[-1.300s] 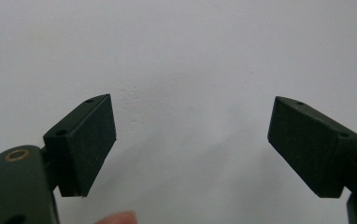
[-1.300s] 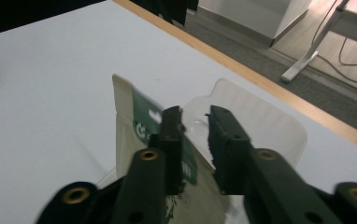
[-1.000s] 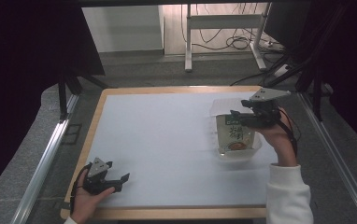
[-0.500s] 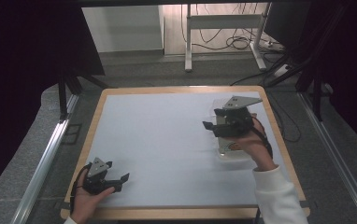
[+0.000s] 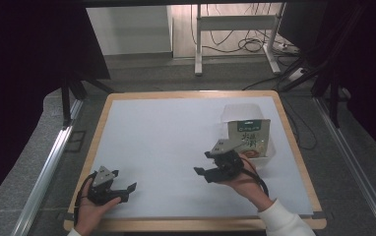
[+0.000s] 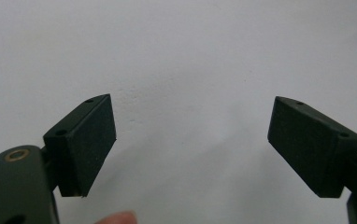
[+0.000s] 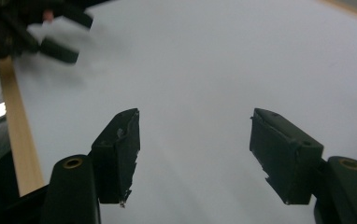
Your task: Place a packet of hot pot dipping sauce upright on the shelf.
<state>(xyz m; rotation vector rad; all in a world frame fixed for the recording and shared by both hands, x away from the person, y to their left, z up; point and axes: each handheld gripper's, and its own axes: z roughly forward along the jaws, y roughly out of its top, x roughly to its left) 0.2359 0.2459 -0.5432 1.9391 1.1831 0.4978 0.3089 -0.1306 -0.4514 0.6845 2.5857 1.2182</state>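
R gripper (image 5: 214,167): jaws well apart, nothing between them. They've just been opening, and the right gripper view has bare white mat between the pads (image 7: 120,154). You've pulled it back from the tub to table centre-right, roughly 5 o'clock of the mat's middle.

L gripper (image 5: 118,186): parked at the near-left corner, approx 7 o'clock. Jaws wide, empty; left gripper view has plain mat (image 6: 186,70) between the pads.

Snack pouch (image 5: 249,135): green-and-white printed bag standing in the clear plastic tub (image 5: 235,112), far right of the table (image 5: 176,137), about 2 o'clock from centre. It's leaning a little toward you, top edge above the tub rim. Looks set down already (no jaw touches it).

Handling, my read:
- Pouch prob. light, thin film, soft and crinkly. It will buckle if squeezed mid-panel. Film likely slick.
- Best hold: the flat sealed strip along the top, pads square across it, near the middle so it hangs straight.
- Contents may be brittle; can't tell from here. Go gentle.
- Tub is thin clear plastic, light, prob. slides on the mat if bumped. If you need to move it, pinch one wall near a corner, where it's stiffest, w/ the other gripper steadying.

Mat otherwise bare. Wooden frame edge (image 7: 20,135) at left in the right gripper view.
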